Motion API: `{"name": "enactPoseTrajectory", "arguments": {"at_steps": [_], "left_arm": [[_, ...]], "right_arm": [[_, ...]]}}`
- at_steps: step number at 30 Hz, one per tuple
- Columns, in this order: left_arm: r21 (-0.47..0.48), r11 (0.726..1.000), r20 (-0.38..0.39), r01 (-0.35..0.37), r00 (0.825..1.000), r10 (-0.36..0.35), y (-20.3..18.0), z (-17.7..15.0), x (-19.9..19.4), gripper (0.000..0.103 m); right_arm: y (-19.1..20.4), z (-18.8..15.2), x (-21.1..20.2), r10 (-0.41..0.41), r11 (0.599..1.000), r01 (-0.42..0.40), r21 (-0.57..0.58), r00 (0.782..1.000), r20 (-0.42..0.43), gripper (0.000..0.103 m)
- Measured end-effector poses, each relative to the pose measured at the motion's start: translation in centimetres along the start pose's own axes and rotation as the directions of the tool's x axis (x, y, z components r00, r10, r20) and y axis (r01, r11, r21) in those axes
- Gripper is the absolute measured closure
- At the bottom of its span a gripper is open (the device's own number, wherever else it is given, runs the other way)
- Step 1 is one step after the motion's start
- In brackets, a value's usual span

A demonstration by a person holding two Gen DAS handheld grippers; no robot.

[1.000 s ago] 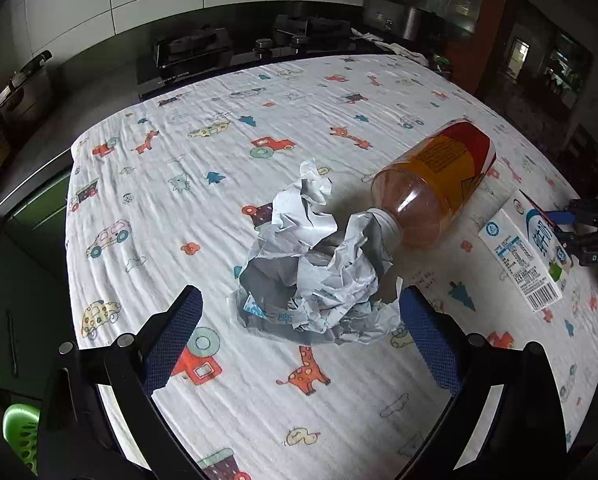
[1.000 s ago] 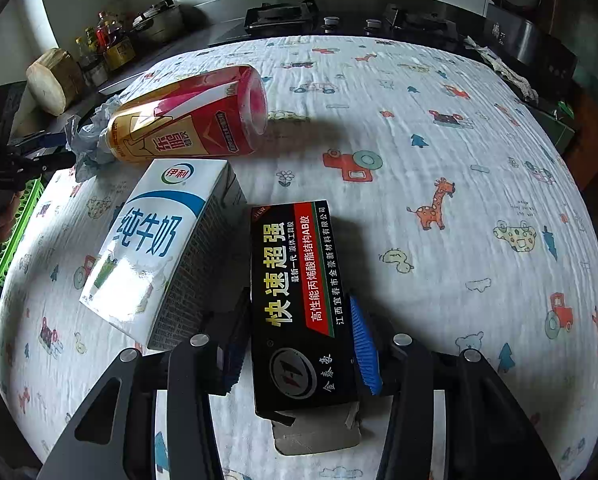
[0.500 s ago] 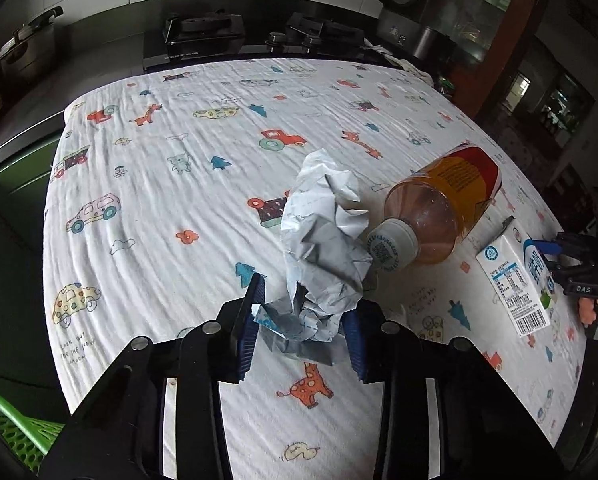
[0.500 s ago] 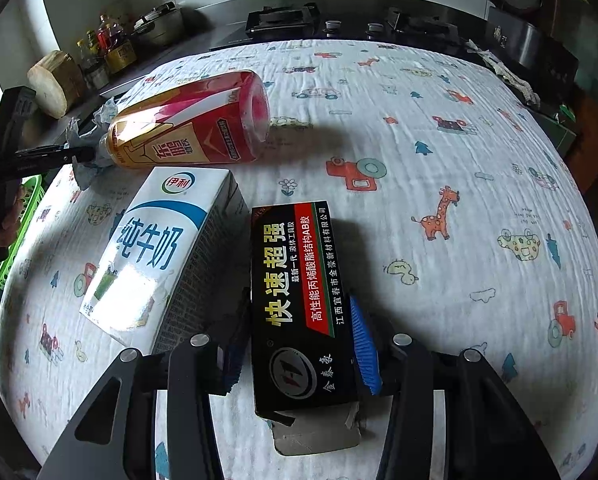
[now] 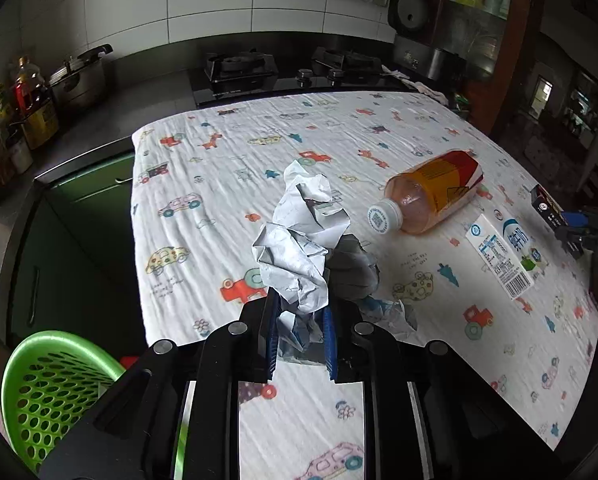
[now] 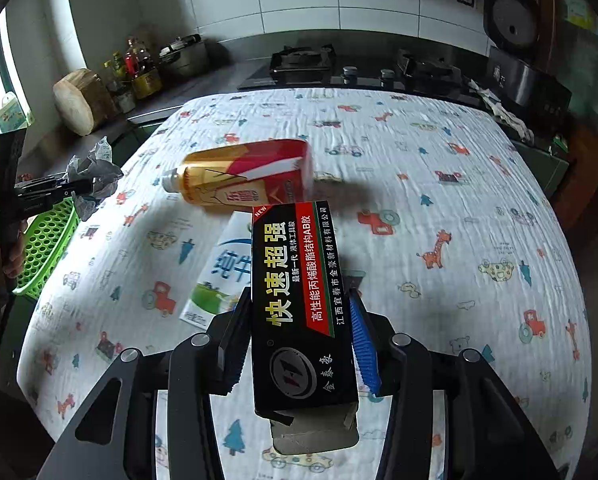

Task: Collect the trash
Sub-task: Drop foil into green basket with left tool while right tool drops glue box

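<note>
Left tool (image 5: 301, 338) pinches crumpled paper (image 5: 299, 236) between its pads; right tool (image 6: 295, 340) clamps black box (image 6: 299, 300)

gas stove (image 5: 241, 68), pot (image 5: 81, 80), oil bottles (image 6: 139, 66), chopping block (image 6: 84, 101)

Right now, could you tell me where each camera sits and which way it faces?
Left wrist: on the left tongs, facing down across the table; they are shut on the crumpled white paper.
Right wrist: on the right tongs, facing down; shut on the black cardboard glue box.
Shared: the orange plastic bottle and the green perforated basket.
</note>
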State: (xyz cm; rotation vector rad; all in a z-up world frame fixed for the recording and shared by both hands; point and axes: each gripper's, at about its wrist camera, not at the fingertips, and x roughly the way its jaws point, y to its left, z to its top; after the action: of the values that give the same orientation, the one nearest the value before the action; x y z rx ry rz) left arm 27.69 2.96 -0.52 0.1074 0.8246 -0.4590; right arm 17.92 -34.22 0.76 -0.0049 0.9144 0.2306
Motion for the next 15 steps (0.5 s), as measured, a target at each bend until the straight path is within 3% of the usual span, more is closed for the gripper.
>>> {"name": "enactPoseTrajectory", "arguments": {"at_steps": [7, 15], "left_arm": [[-0.074, 0.987, 0.050, -0.142, 0.988, 0.146, 4.3, -3.6, -8.2, 0.085], [-0.129, 0.936, -0.042, -0.327, 0.945, 0.324, 10.3, -9.3, -12.0, 0.082]], "right_arm": [[7.1, 1.9, -0.8, 0.112, 0.989, -0.111, -0.100, 0.994, 0.011, 0.059], [16.9, 4.1, 1.8, 0.247, 0.944, -0.246, -0.219, 0.969, -0.025, 0.059]]}}
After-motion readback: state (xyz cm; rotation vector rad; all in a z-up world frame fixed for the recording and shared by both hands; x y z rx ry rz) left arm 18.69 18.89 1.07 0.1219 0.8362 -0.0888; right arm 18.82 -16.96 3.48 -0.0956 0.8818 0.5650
